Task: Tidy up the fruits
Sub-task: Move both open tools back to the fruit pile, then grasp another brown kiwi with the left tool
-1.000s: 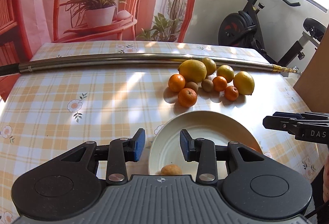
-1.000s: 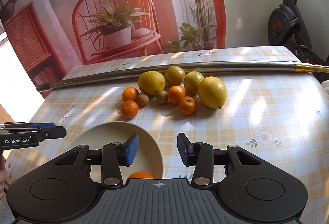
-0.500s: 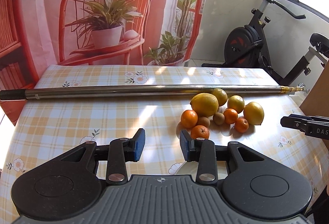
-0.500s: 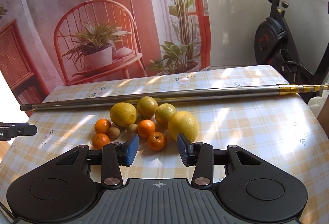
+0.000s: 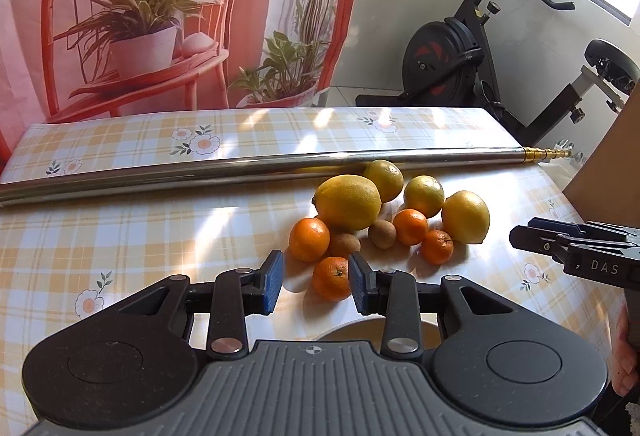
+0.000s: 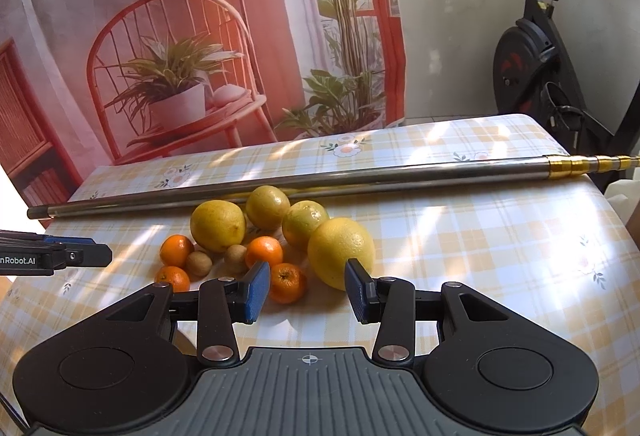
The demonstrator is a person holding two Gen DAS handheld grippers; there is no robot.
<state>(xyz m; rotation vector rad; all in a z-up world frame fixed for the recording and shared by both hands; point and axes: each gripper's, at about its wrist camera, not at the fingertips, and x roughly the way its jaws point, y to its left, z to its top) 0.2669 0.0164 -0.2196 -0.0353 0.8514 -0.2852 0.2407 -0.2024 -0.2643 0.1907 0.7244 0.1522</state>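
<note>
Checked yellow surface [image 5: 120, 236] under sunlight, before a printed backdrop. Left gripper [image 5: 316, 286] fingers apart, empty, framing the nearest tangerine [image 5: 332, 278]. Right gripper [image 6: 306, 292] fingers likewise apart, empty, near a small tangerine [image 6: 286, 282] and a big lemon [image 6: 340, 252]. Beyond: clustered fruits [image 5: 384, 214], lemons, tangerines and two brown ones, touching or just beside each other. Behind them, a long metal pole [image 5: 240, 172] lying across. Pale plate [image 5: 372, 328] rim just under the left gripper. Exercise bike [image 6: 536, 64] behind the far edge.
</note>
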